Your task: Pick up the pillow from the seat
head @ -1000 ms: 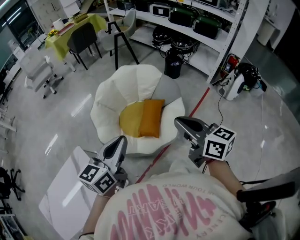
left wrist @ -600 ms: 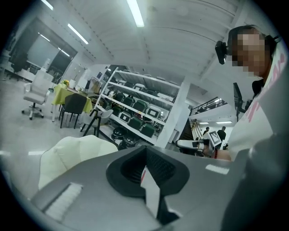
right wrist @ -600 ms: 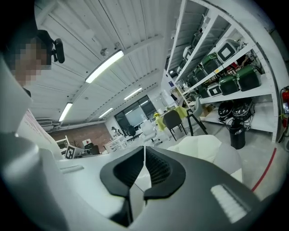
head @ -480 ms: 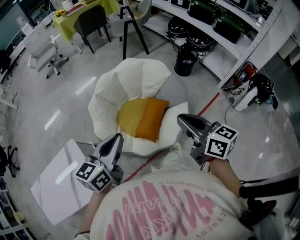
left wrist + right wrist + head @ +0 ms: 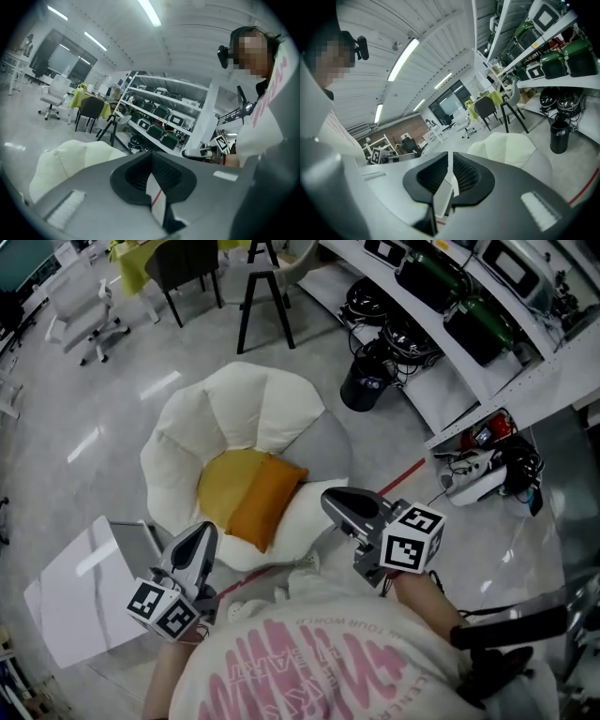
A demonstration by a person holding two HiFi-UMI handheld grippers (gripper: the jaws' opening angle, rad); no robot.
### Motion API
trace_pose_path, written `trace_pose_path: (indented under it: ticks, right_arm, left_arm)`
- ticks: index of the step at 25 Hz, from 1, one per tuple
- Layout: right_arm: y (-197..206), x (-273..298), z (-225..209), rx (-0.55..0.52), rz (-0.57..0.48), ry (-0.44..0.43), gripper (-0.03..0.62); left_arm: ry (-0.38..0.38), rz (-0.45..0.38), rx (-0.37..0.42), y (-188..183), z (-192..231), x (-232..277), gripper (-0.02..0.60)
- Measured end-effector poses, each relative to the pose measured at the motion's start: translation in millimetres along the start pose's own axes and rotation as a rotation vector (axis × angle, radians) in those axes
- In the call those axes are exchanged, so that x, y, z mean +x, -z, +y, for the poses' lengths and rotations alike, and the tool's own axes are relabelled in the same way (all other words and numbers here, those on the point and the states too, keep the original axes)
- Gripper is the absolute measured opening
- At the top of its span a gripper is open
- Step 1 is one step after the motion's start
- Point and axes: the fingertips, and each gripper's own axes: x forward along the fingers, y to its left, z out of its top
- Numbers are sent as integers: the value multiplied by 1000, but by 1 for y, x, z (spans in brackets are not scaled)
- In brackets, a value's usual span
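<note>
The pillow (image 5: 251,498), yellow on one half and orange on the other, lies in the hollow of a white petal-shaped seat (image 5: 234,409). My left gripper (image 5: 202,532) is shut and empty, with its tip at the seat's near left rim. My right gripper (image 5: 328,499) hangs over the seat's near right petal, just right of the pillow, with its jaws together and nothing between them. In the left gripper view, the left gripper (image 5: 151,159) points past the seat (image 5: 70,157). In the right gripper view, the right gripper (image 5: 450,164) points past the seat (image 5: 508,146). Neither gripper view shows the pillow.
A white board (image 5: 75,582) lies on the floor left of the seat. A black bin (image 5: 364,381) and shelving (image 5: 450,306) with green cases stand behind it. A red floor line (image 5: 408,470), cables and a white device (image 5: 473,474) are at the right. Black chairs (image 5: 183,263) are at the far left.
Both grippers have come closer to the seat and a little lower. The right one's tip now reaches over the near rim, and the seat sits further left in the head view.
</note>
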Motion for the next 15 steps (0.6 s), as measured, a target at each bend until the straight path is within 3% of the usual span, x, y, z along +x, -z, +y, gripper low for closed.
trace_pose_path:
  ticks: [3,6,10,15]
  right_arm:
    - [6,7,-25,14,70,-31,76]
    - [6,23,-53,-2,138,-55,83]
    - [14,52,-90,-11,177,-52,83]
    - [66,88,-131,17,227,-33,83]
  left_arm:
    - [-24,14,21,15,-4,7,11]
    - [-84,30,46,29,8,15,11]
    - [-175,-1,-43,56,31,16,11]
    - [-229,20,-98,117,56,13,11]
